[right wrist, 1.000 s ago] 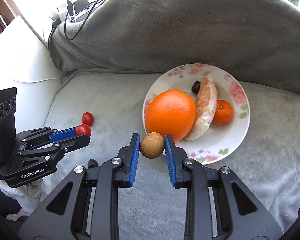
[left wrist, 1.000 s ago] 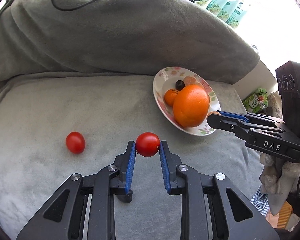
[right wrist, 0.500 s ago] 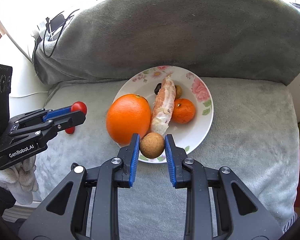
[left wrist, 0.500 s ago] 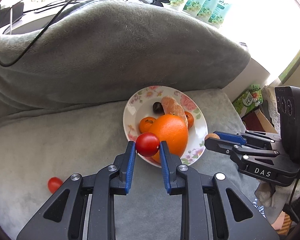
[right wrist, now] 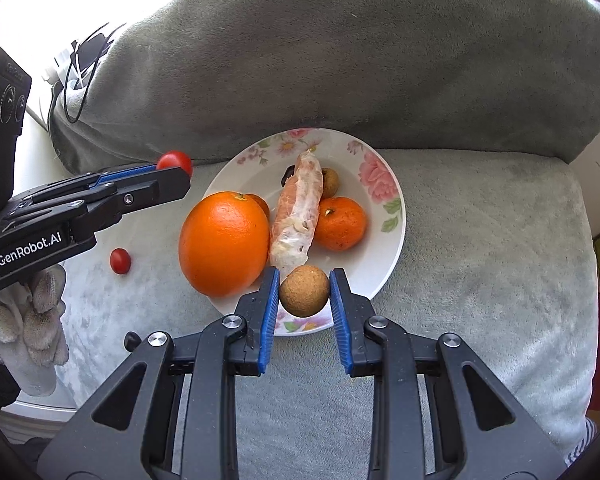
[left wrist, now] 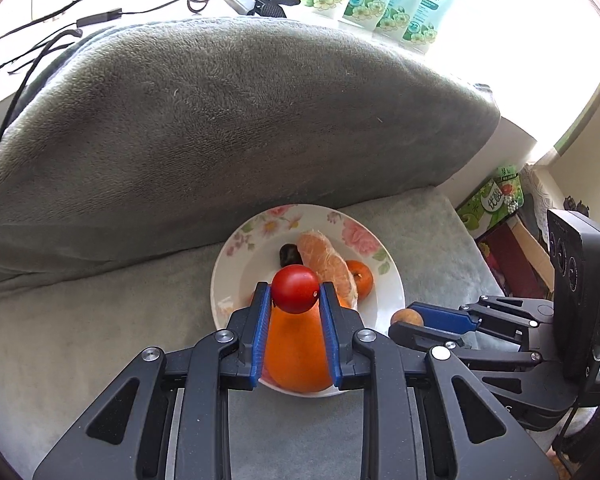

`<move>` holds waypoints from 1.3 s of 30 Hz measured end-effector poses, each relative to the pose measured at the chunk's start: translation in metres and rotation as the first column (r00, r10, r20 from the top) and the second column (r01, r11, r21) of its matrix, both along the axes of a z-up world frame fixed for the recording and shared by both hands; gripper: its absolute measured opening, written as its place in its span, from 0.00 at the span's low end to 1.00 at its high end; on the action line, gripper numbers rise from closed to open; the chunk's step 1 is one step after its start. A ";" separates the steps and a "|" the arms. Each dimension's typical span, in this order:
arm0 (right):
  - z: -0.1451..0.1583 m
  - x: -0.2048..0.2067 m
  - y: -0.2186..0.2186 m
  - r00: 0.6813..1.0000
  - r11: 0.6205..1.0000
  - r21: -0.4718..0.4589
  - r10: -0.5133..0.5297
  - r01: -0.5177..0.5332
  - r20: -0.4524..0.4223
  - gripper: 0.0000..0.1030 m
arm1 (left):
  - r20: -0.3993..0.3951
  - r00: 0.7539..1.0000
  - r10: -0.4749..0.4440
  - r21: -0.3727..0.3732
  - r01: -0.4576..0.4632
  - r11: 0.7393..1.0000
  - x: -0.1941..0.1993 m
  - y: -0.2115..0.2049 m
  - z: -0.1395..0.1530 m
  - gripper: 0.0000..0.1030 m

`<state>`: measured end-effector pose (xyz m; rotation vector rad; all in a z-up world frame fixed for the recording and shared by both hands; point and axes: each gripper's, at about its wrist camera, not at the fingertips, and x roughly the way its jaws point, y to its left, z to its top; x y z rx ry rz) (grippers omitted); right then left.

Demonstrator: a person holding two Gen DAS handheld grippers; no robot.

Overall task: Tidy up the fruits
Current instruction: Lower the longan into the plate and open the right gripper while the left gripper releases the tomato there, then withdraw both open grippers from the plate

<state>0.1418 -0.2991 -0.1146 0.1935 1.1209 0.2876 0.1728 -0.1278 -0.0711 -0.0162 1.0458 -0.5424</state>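
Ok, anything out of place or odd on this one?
One stray: a cherry tomato lies alone on the grey blanket, left of the floral plate that holds the other fruit. The left gripper holds a second tomato, the right gripper a brown longan. Nothing looks spilled or damaged.

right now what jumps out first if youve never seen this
The big orange on the near-left of the floral plate. Then both grippers, each holding fruit over the plate's near rim: the left gripper a cherry tomato, the right gripper a brown longan.
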 end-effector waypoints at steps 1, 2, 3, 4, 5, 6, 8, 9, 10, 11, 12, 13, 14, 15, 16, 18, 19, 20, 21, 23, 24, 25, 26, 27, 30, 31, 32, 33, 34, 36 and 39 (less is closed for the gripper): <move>-0.001 0.001 -0.001 1.000 1.000 0.000 -0.002 0.002 -0.002 0.26 | -0.003 1.000 -0.001 0.001 0.001 1.000 0.002 -0.001 -0.001 0.22; -0.002 0.003 -0.001 1.000 1.000 0.000 -0.004 0.004 -0.003 0.26 | -0.006 1.000 -0.004 0.001 0.004 1.000 0.004 -0.003 -0.001 0.22; -0.003 0.004 -0.002 1.000 1.000 0.001 -0.004 0.004 -0.005 0.26 | -0.008 1.000 -0.006 0.001 0.006 1.000 0.005 -0.004 -0.002 0.22; -0.003 0.004 -0.002 1.000 1.000 0.000 -0.005 0.005 -0.006 0.26 | -0.010 1.000 -0.009 0.002 0.009 1.000 0.006 -0.005 -0.002 0.22; -0.004 0.005 -0.002 1.000 1.000 -0.002 -0.005 0.005 -0.007 0.26 | -0.011 1.000 -0.010 0.003 0.010 1.000 0.007 -0.006 -0.002 0.22; -0.005 0.006 -0.002 1.000 1.000 -0.002 -0.004 0.004 -0.009 0.26 | -0.011 1.000 -0.010 0.005 0.010 1.000 0.008 -0.008 -0.002 0.22; -0.006 0.007 -0.002 1.000 1.000 -0.002 -0.005 0.005 -0.011 0.26 | -0.016 1.000 -0.011 0.001 0.011 1.000 0.011 -0.009 -0.002 0.22; -0.007 0.008 -0.002 1.000 1.000 -0.002 -0.006 0.006 -0.012 0.26 | -0.018 1.000 -0.010 -0.001 0.010 1.000 0.011 -0.009 -0.003 0.22; -0.007 0.009 -0.002 1.000 1.000 -0.001 -0.006 0.006 -0.014 0.26 | -0.019 1.000 -0.009 -0.001 0.009 1.000 0.012 -0.010 -0.003 0.22; -0.008 0.009 -0.002 1.000 1.000 -0.002 -0.007 0.007 -0.016 0.26 | -0.022 1.000 -0.008 -0.004 0.008 1.000 0.013 -0.010 -0.003 0.22; -0.009 0.010 -0.001 1.000 1.000 -0.003 -0.007 0.006 -0.020 0.26 | -0.025 1.000 -0.009 -0.009 0.009 1.000 0.013 -0.010 -0.003 0.22; -0.009 0.010 -0.001 1.000 1.000 -0.001 -0.005 0.005 -0.024 0.26 | -0.026 1.000 -0.010 -0.010 0.010 1.000 0.014 -0.011 -0.003 0.22; -0.010 0.011 -0.001 1.000 1.000 -0.001 -0.004 0.004 -0.026 0.26 | -0.028 1.000 -0.010 -0.010 0.009 1.000 0.014 -0.011 -0.003 0.22; -0.010 0.011 -0.001 1.000 1.000 -0.004 -0.004 0.004 -0.027 0.26 | -0.028 1.000 -0.008 -0.009 0.007 1.000 0.014 -0.011 -0.003 0.22; -0.010 0.011 -0.001 1.000 1.000 -0.002 -0.005 0.005 -0.029 0.26 | -0.031 0.999 -0.009 -0.014 0.009 1.000 0.015 -0.011 -0.004 0.22; -0.012 0.013 -0.002 0.999 1.000 0.004 -0.006 0.006 -0.033 0.26 | -0.029 0.999 -0.013 -0.011 0.013 1.000 0.014 -0.012 -0.004 0.22; -0.012 0.014 -0.002 0.999 1.000 0.003 -0.007 0.007 -0.033 0.26 | -0.028 1.000 -0.014 -0.010 0.014 1.000 0.014 -0.012 -0.004 0.22; -0.012 0.014 -0.002 1.000 1.000 0.000 -0.009 0.009 -0.030 0.26 | -0.029 0.999 -0.013 -0.010 0.013 1.000 0.014 -0.012 -0.004 0.22; -0.012 0.014 -0.002 1.000 1.000 0.001 -0.009 0.009 -0.030 0.26 | -0.031 0.999 -0.012 -0.011 0.012 1.000 0.013 -0.012 -0.004 0.22; -0.011 0.012 -0.002 1.000 1.000 0.001 -0.009 0.009 -0.026 0.26 | -0.033 0.999 -0.010 -0.012 0.009 1.000 0.014 -0.012 -0.004 0.22; -0.010 0.012 -0.002 1.000 1.000 -0.001 -0.008 0.008 -0.024 0.26 | -0.034 0.999 -0.008 -0.014 0.007 1.000 0.014 -0.012 -0.004 0.22; -0.010 0.012 -0.002 1.000 1.000 -0.004 -0.008 0.008 -0.024 0.26 | -0.034 0.999 -0.007 -0.014 0.006 1.000 0.014 -0.011 -0.005 0.22; -0.009 0.012 -0.002 1.000 1.000 -0.006 -0.008 0.008 -0.023 0.26 | -0.033 0.999 -0.006 -0.014 0.005 1.000 0.014 -0.011 -0.004 0.22; -0.008 0.011 -0.002 1.000 1.000 -0.008 -0.010 0.009 -0.021 0.30 | -0.032 0.999 -0.005 -0.013 0.005 1.000 0.014 -0.011 -0.005 0.22; -0.005 0.011 -0.004 1.000 1.000 -0.010 -0.022 0.022 -0.005 0.52 | -0.033 0.999 -0.003 -0.014 0.003 1.000 0.014 -0.010 -0.004 0.23; -0.004 0.010 -0.004 1.000 1.000 -0.011 -0.027 0.027 0.001 0.55 | -0.032 0.999 -0.003 -0.012 0.002 1.000 0.014 -0.010 -0.004 0.27; -0.003 0.010 -0.005 1.000 0.999 -0.011 -0.030 0.030 0.002 0.56 | -0.031 1.000 -0.002 -0.012 0.001 1.000 0.014 -0.010 -0.004 0.31; -0.002 0.010 -0.005 0.999 0.999 -0.011 -0.032 0.032 0.001 0.57 | -0.030 1.000 0.000 -0.013 0.000 1.000 0.014 -0.010 -0.004 0.35; -0.002 0.010 -0.005 0.999 0.999 -0.011 -0.033 0.033 0.000 0.58 | -0.028 1.000 0.000 -0.014 0.000 1.000 0.013 -0.010 -0.003 0.35; -0.001 0.009 -0.006 1.000 0.999 -0.016 -0.031 0.031 0.000 0.60 | -0.025 1.000 0.005 -0.011 -0.005 1.000 0.013 -0.010 -0.003 0.42; 0.000 0.009 -0.006 0.999 0.999 -0.022 -0.034 0.035 0.004 0.63 | -0.014 1.000 0.012 -0.017 -0.012 1.000 0.011 -0.010 0.000 0.58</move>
